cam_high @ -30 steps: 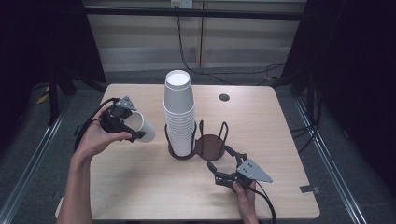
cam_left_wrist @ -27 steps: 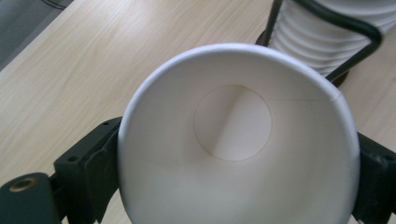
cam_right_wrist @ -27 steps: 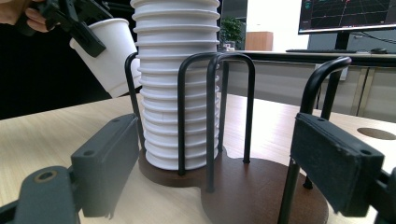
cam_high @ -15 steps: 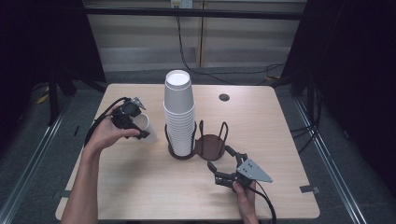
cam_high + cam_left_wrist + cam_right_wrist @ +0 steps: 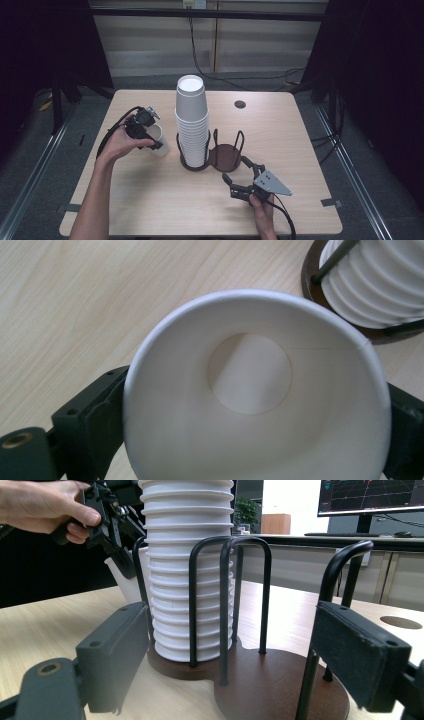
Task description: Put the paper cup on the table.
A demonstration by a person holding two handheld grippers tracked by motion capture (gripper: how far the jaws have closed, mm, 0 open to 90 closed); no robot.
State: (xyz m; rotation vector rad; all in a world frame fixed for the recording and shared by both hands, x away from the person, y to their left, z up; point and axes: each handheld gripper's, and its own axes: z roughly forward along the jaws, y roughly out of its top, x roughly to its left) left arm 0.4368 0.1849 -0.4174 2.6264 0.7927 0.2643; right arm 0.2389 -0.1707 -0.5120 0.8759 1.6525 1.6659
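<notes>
Cup [image 5: 255, 405] between just-widening left gripper [image 5: 146, 131] fingers, contact unclear; right gripper [image 5: 239, 181] fingers spread, empty, beside holder [image 5: 280, 690].

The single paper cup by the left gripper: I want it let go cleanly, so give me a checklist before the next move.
1. Paper cup down on the table, mouth up: ok.
2. Left gripper free of the cup: cannot tell; its jaws have just been opening, yet both sit against the cup's sides in the left gripper view.
3. Cup apart from the cup stack: ok.
4. Right gripper open: ok, its jaws flank a wire loop of the cup holder without pressing.
5. Holder's empty ring free: ok.
</notes>
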